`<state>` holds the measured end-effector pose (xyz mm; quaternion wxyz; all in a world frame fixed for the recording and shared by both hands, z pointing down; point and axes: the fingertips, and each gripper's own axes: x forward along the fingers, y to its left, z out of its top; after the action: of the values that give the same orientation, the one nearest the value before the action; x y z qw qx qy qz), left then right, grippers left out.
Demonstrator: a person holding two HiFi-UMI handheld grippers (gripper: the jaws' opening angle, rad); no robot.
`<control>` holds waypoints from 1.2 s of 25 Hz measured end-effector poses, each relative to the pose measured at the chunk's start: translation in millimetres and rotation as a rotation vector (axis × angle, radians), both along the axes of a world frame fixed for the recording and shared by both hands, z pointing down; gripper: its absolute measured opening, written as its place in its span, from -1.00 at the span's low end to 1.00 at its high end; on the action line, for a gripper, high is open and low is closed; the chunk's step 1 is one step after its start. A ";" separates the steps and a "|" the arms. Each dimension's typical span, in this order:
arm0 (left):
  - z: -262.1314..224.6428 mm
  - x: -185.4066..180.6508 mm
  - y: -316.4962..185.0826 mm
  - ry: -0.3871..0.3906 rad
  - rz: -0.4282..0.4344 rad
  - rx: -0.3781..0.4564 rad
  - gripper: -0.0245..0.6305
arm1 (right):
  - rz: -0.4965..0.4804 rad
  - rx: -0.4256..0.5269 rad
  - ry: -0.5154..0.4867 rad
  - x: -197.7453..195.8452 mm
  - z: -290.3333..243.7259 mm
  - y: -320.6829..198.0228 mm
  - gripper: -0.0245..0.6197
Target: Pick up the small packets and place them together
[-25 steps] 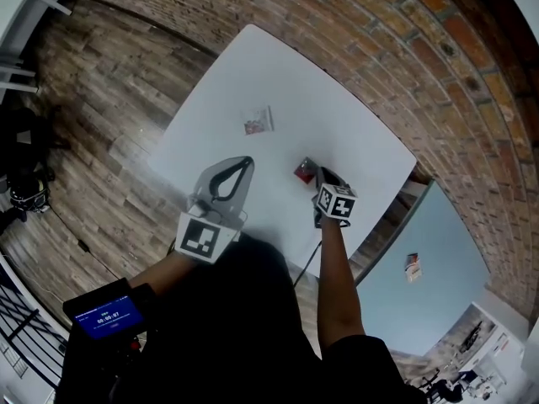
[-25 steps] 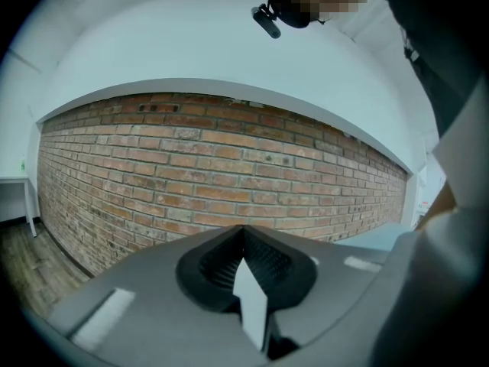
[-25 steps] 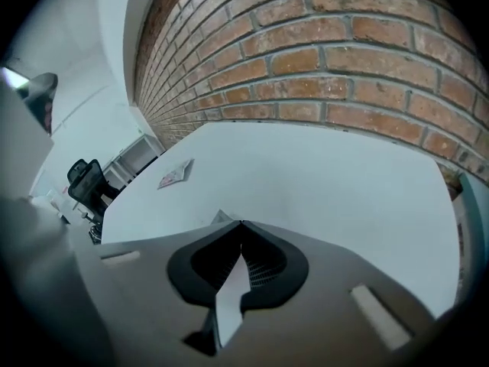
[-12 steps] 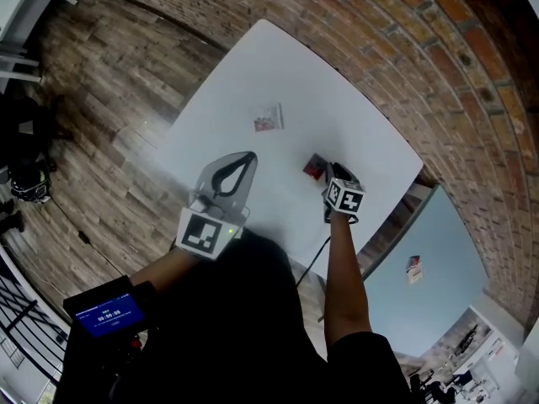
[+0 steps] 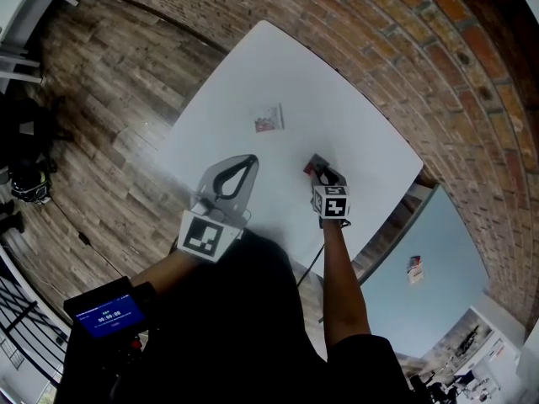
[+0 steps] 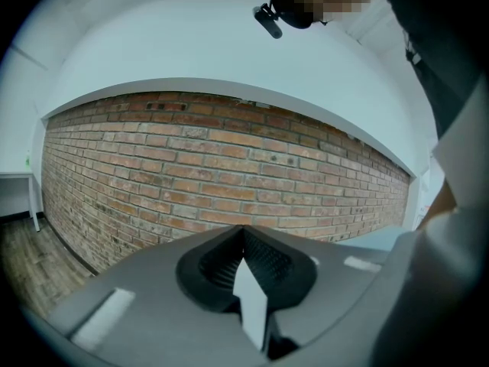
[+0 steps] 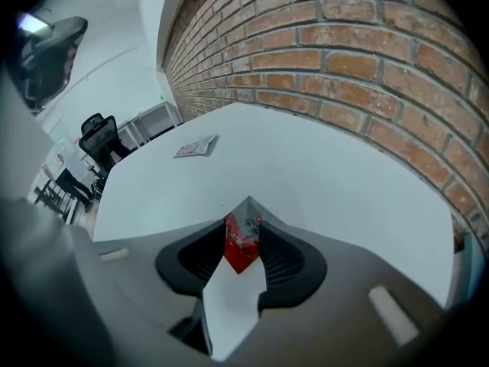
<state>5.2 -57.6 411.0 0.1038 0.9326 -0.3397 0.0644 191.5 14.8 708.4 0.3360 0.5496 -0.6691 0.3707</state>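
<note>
On the white table [image 5: 354, 116] lie two small packets. A red one [image 5: 312, 165] lies near the right edge, and a pale one with a red print [image 5: 269, 119] lies farther out toward the middle. My right gripper [image 5: 324, 176] sits low over the red packet [image 7: 241, 244]. Its jaws are opening, and the packet's near end lies in the gap between them without being pressed. The pale packet [image 7: 195, 147] shows far off to the left in the right gripper view. My left gripper [image 5: 249, 159] hovers above the table's near-left part, jaws [image 6: 244, 231] shut and empty, and faces the brick wall.
A brick wall [image 5: 438, 74] runs close along the table's far and right sides. Wooden floor [image 5: 93, 99] lies to the left. A light-blue table [image 5: 421, 301] at the right carries another small packet [image 5: 412, 266]. An office chair [image 7: 99, 138] stands beyond the table.
My right gripper has shifted a little left onto the red packet, whose end now lies between the jaws. The left gripper has stayed where it was.
</note>
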 end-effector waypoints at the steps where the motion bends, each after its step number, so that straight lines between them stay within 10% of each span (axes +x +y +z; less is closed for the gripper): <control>1: 0.4 -0.9 0.8 -0.002 0.000 0.001 -0.92 | -0.004 -0.008 -0.004 -1.9 2.6 0.3 -0.49; 30: 7.6 -55.2 -34.0 -0.016 -0.067 -0.015 -0.92 | 0.118 0.086 -0.269 -77.3 -7.9 -128.3 -0.56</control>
<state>-50.0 -91.5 418.6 0.1102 0.9194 -0.3709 0.0711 114.2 -113.5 700.5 0.1970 0.5471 -0.6898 0.4314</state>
